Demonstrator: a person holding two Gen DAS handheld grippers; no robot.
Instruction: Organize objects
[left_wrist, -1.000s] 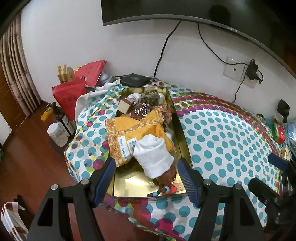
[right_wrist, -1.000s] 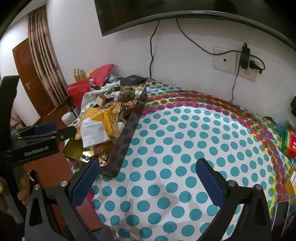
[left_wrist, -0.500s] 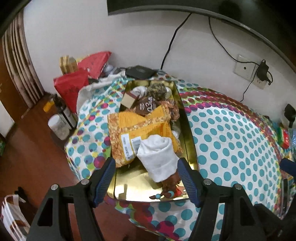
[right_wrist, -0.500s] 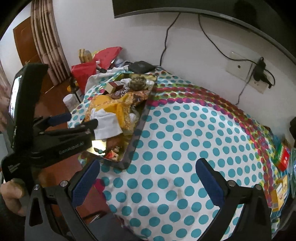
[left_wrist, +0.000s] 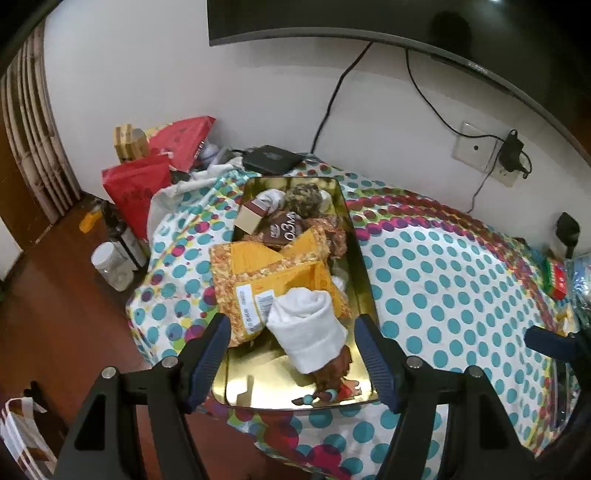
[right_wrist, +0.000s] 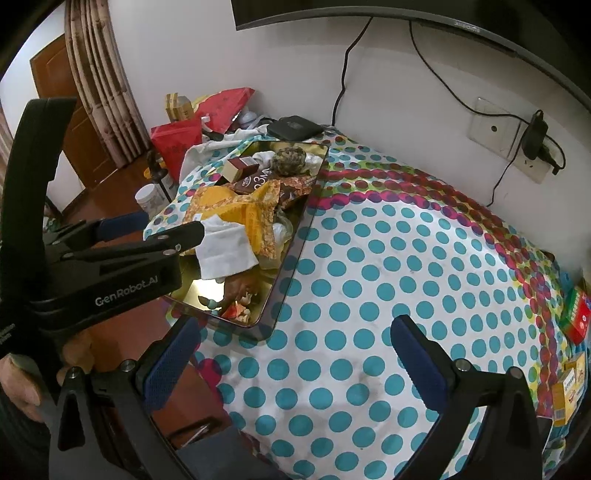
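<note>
A gold tray (left_wrist: 251, 384) sits at the left end of the dotted tablecloth. It holds yellow snack bags (left_wrist: 266, 269), a rolled white cloth (left_wrist: 306, 332), a brown chocolate packet (left_wrist: 284, 230), a small box (left_wrist: 251, 218), a mottled round object (left_wrist: 304, 197) and a beaded trinket (left_wrist: 325, 395). My left gripper (left_wrist: 291, 350) hovers open over the tray's near end, fingers either side of the cloth without touching it. In the right wrist view, my right gripper (right_wrist: 295, 343) stands open and empty over bare tablecloth beside the tray (right_wrist: 291, 266). The left gripper (right_wrist: 177, 236) reaches in above the cloth (right_wrist: 225, 247).
Red bags (left_wrist: 136, 188) and a jar (left_wrist: 110, 266) stand on the floor left of the table. A black box (left_wrist: 271, 158) lies behind the tray. A red-green box (right_wrist: 576, 314) and yellow boxes (right_wrist: 569, 384) crowd the right edge. A hand (right_wrist: 22, 391) holds the left gripper.
The left gripper has edged forward over the tray's near end. The right wrist view has risen and tilted down onto the tablecloth. Both grippers stay open and nothing was picked up.
</note>
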